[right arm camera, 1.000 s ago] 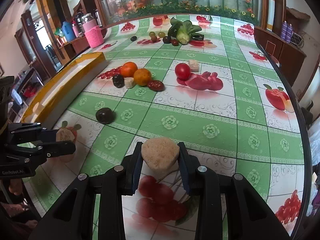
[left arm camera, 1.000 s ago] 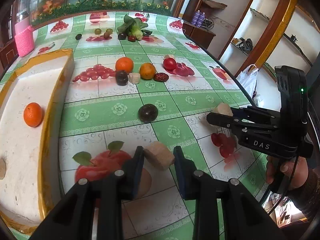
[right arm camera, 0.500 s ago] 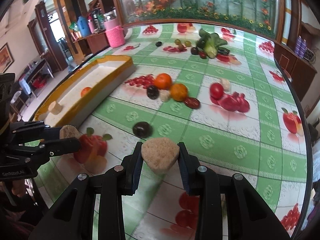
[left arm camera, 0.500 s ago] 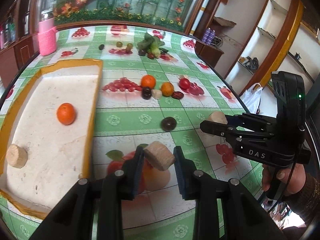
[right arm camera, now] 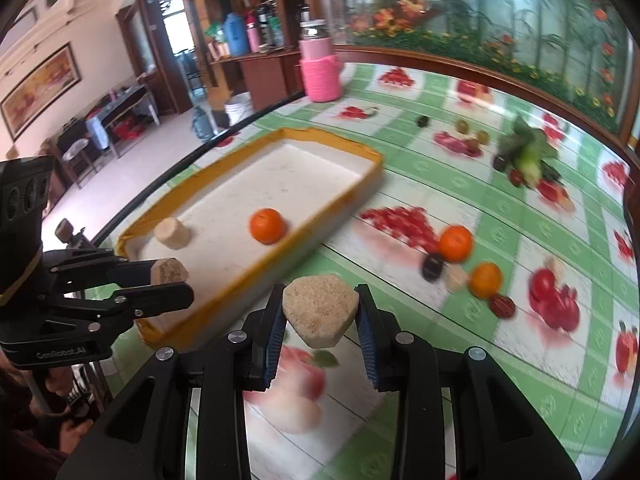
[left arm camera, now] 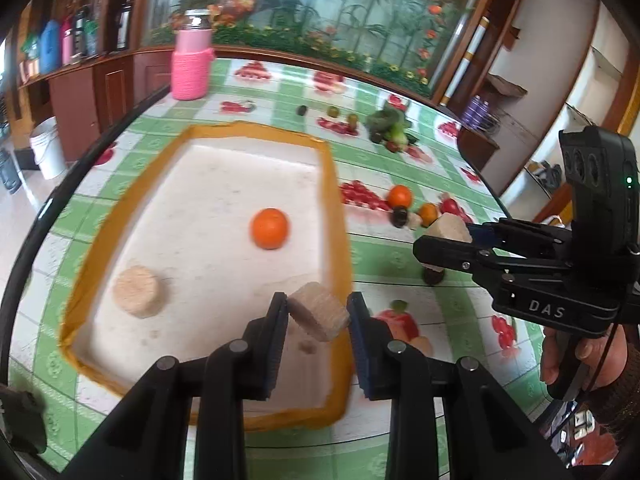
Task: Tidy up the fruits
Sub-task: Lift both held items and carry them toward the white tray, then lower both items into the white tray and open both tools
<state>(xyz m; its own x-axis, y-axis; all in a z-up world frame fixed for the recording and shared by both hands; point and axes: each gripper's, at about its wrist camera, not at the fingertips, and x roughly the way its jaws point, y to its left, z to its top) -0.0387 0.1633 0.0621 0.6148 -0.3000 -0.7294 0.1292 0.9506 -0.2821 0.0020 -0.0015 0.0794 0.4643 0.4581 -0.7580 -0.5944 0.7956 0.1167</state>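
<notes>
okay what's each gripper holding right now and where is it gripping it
The left gripper pinches a tan round chunk across its sides. The right gripper clamps a tan heart-shaped chunk by its two side edges.

My black plastic left gripper (left arm camera: pixel 318 318) pinches a rough, grainy tan block (left arm camera: pixel 320 312); my right gripper (right arm camera: pixel 320 314) grips another, coarse and crumbly-looking (right arm camera: pixel 319 309). The tablecloth (right arm camera: pixel 500 340) looks glossy and smooth, the tray (left arm camera: pixel 336 216) floor matt white, its rim yellow.
</notes>
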